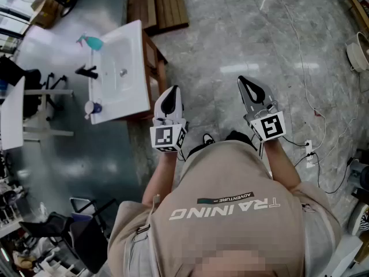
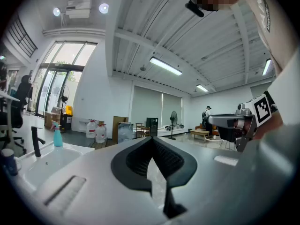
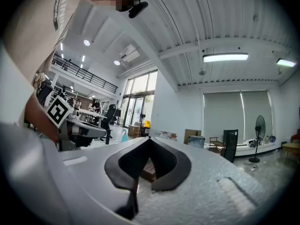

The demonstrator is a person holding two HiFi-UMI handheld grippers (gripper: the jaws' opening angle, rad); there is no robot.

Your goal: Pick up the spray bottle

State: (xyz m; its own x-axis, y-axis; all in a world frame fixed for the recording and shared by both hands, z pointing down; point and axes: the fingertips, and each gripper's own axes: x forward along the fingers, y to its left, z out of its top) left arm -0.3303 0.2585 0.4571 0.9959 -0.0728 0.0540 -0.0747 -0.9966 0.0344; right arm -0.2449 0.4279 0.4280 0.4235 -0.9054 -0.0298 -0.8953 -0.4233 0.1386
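a: why does the white rectangular washbasin on a wooden stand (image 1: 137, 68) lie off to the left rather than ahead?
b: the person stands on the grey polished floor (image 1: 230, 39) beside it and does not face it. both tools are held level in front of the torso, well apart from the basin, so this reads as a pose before any approach.
a: and the tongs?
b: the left gripper (image 1: 171, 94) has its jaws pressed together on nothing. the right gripper (image 1: 244, 83) likewise shows its tips meeting, empty. the jaws would have to part before any grasp.
a: where is the target?
b: the translucent teal plastic spray bottle (image 1: 91, 41) stands upright on the basin's rim, at the far left corner in the head view, near the black tap (image 1: 87, 71). a small white-and-blue cup-like container (image 1: 92, 107) sits at the other end of that edge.
a: what is unclear?
b: the bottle's nozzle direction is too small to read. the right gripper view barely shows the bottle. the stand's legs are mostly hidden under the basin.
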